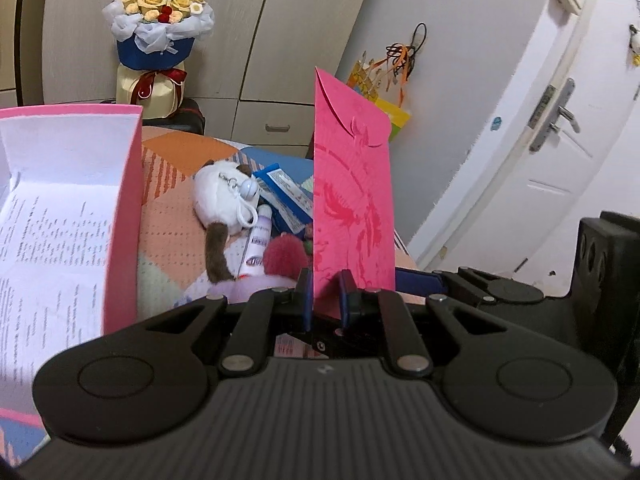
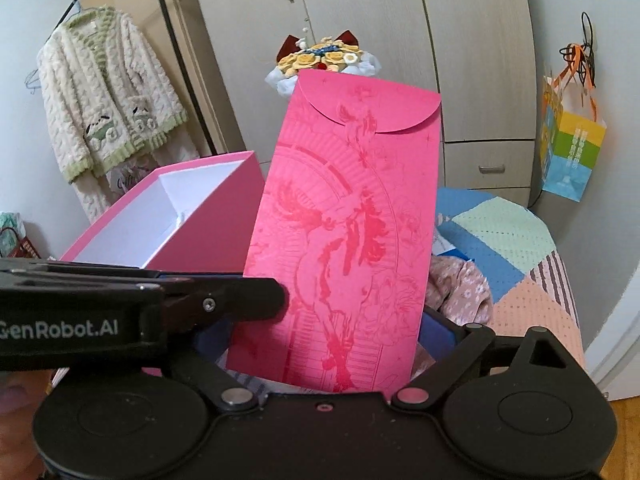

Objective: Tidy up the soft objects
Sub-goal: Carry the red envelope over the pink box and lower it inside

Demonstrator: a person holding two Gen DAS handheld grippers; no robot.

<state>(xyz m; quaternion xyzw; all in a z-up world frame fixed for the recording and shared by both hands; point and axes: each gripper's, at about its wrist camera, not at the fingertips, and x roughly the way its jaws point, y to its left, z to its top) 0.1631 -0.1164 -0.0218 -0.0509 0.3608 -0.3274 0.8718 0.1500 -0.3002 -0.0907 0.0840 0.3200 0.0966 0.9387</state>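
Left gripper [image 1: 326,300] clamped tight on the bottom edge of a tall pink paper envelope [image 1: 352,200] with a rounded flap and a darker pink printed horse design; envelope stands upright, held edge-on in the left wrist view, face-on in the right wrist view. Right gripper [image 2: 328,344] spread wide, its blue-padded fingers [image 2: 444,326] standing either side of the envelope's lower part; contact cannot be told. Open pink cardboard box [image 1: 124,216] with white lining sits just left of the envelope, printed paper sheets [image 1: 48,248] inside. Both over a patchwork quilt [image 1: 172,216] in orange, blue and green. On the quilt behind the envelope: white plush toy [image 1: 218,196] with brown ear and keychain, small white-and-purple tube [image 1: 258,244], dark pink pom-pom [image 1: 284,254], blue packet [image 1: 284,196]. Knitted flower bouquet [image 1: 158,20] stands before pale wardrobe doors [image 1: 280,32].
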